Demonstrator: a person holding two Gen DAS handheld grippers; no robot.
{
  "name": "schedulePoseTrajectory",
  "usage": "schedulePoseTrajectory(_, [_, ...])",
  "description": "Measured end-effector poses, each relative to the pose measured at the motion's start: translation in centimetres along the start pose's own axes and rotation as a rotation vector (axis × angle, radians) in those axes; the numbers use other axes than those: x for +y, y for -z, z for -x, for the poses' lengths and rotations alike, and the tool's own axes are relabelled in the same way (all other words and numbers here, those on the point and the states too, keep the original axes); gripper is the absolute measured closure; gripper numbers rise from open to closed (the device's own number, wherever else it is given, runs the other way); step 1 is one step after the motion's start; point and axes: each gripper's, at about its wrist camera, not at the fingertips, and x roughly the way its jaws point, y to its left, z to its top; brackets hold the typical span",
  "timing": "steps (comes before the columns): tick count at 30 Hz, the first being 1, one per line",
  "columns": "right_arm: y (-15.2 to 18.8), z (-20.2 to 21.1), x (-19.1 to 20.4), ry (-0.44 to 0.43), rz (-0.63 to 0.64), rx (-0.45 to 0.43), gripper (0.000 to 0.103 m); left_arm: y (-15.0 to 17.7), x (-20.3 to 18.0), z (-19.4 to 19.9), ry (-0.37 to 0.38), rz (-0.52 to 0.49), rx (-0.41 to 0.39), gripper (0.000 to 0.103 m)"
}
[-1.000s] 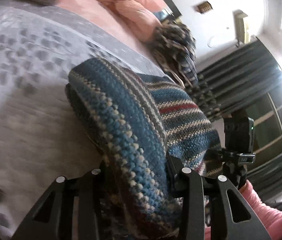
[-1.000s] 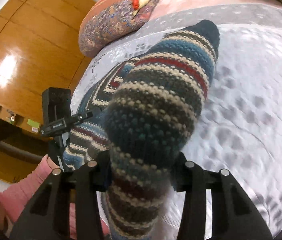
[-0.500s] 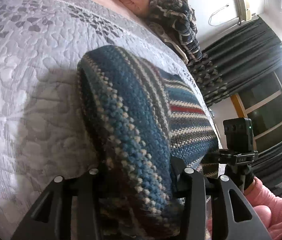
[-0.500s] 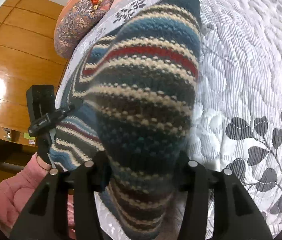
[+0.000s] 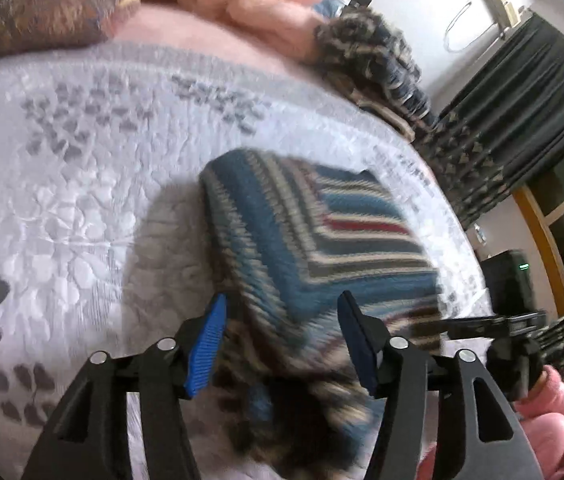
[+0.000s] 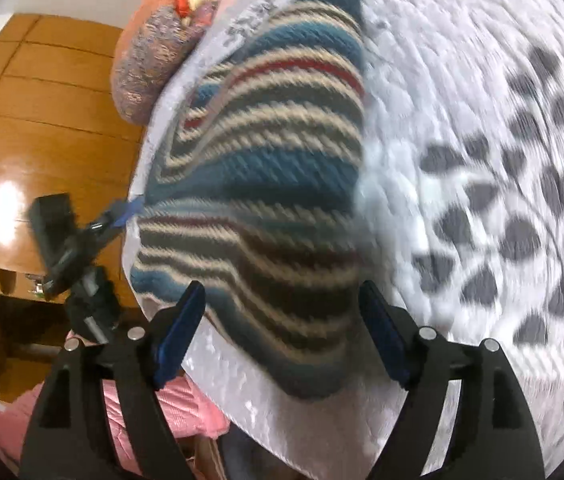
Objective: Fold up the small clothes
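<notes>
Spread across both views: a white quilted bedspread (image 5: 61, 208) with grey leaf print, filling the left half of the left wrist frame and the right half of the right wrist frame (image 6: 482, 160); lying on it, a striped knitted garment (image 5: 314, 240) in blue, cream, dark grey and a thin red band, folded over on itself with stripes meeting at an angle, at centre of the left wrist frame and centre-left of the right wrist frame (image 6: 265, 168); near edge bunched and blurred at lower centre, possibly a loose fold, too smeared to read.

Behind, in the upper part of the left wrist frame: a pink blanket (image 5: 249, 0); a patterned cushion (image 5: 41, 12) at upper left; a dark knitted heap (image 5: 374, 60) at upper right; dark curtains (image 5: 522, 92) at the right edge. At the left of the right wrist frame: wooden panelling (image 6: 33, 120); a pink sleeve (image 6: 129, 408) at lower left.

At the bottom of each frame: left gripper (image 5: 282, 344) with jaws apart, blue pads either side of the garment's near edge, not clamped on it; right gripper (image 6: 282, 328) likewise spread wide, garment between the fingers without a pinch.

Motion blur over most of the right wrist frame; leaf print streaked; garment's far corner cut by the bed edge; lower rim of both frames blocked by the black gripper bodies.
</notes>
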Motion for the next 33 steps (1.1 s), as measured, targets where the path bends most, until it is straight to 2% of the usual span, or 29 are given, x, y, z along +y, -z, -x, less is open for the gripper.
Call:
schedulePoseTrajectory(4, [1.4, -1.0, -0.6, -0.020, -0.040, 0.063, 0.026, 1.3, -3.6, -0.1, -0.074, -0.109, 0.011, 0.037])
schedulePoseTrajectory(6, [1.8, -2.1, -0.3, -0.009, -0.033, 0.097, 0.031, 2.3, -4.5, -1.1, -0.126, -0.162, 0.040, 0.037])
schedulePoseTrajectory(7, [2.0, -2.6, -0.1, 0.003, -0.024, 0.112, 0.040, 2.7, -4.7, -1.7, -0.142, -0.176, 0.058, 0.037])
schedulePoseTrajectory(9, [2.3, -3.2, 0.5, 0.054, 0.009, 0.121, 0.047, 3.6, -4.5, -2.8, -0.190, -0.196, 0.089, 0.038])
schedulePoseTrajectory(11, [2.3, -2.8, 0.7, 0.062, 0.019, 0.114, 0.068, 4.0, -3.5, -3.4, -0.222, -0.180, 0.109, 0.039])
schedulePoseTrajectory(13, [2.1, -2.1, 0.4, 0.029, -0.011, 0.103, 0.075, 4.3, -2.6, -3.7, -0.240, -0.161, 0.122, 0.038])
schedulePoseTrajectory(15, [2.3, -1.7, 0.0, 0.032, -0.010, 0.101, 0.076, 4.7, -1.9, -4.2, -0.243, -0.146, 0.141, 0.038])
schedulePoseTrajectory(18, [2.5, -2.3, 0.4, 0.104, 0.027, 0.119, 0.076, 5.6, -1.1, -5.2, -0.240, -0.122, 0.173, 0.038])
schedulePoseTrajectory(25, [2.3, -2.8, 0.0, 0.106, 0.002, 0.126, 0.073, 6.1, -0.2, -5.8, -0.217, -0.094, 0.178, 0.035])
schedulePoseTrajectory(27, [2.3, -2.2, -0.5, 0.097, -0.001, 0.124, 0.068, 6.1, -0.1, -5.6, -0.207, -0.083, 0.181, 0.035])
schedulePoseTrajectory(30, [2.2, -0.1, -1.0, 0.131, 0.005, 0.112, 0.046, 5.6, -0.4, -4.6, -0.187, -0.060, 0.188, 0.035])
schedulePoseTrajectory(31, [2.0, 0.6, -0.8, 0.158, 0.008, 0.093, 0.029, 5.4, -0.5, -4.3, -0.189, -0.064, 0.189, 0.035])
schedulePoseTrajectory(32, [1.8, 1.4, -0.6, 0.191, 0.014, 0.070, 0.020, 5.1, -0.8, -3.8, -0.197, -0.079, 0.189, 0.035])
schedulePoseTrajectory(33, [1.7, 1.9, -0.5, 0.217, 0.020, 0.054, 0.020, 4.8, -1.2, -3.3, -0.202, -0.091, 0.185, 0.035])
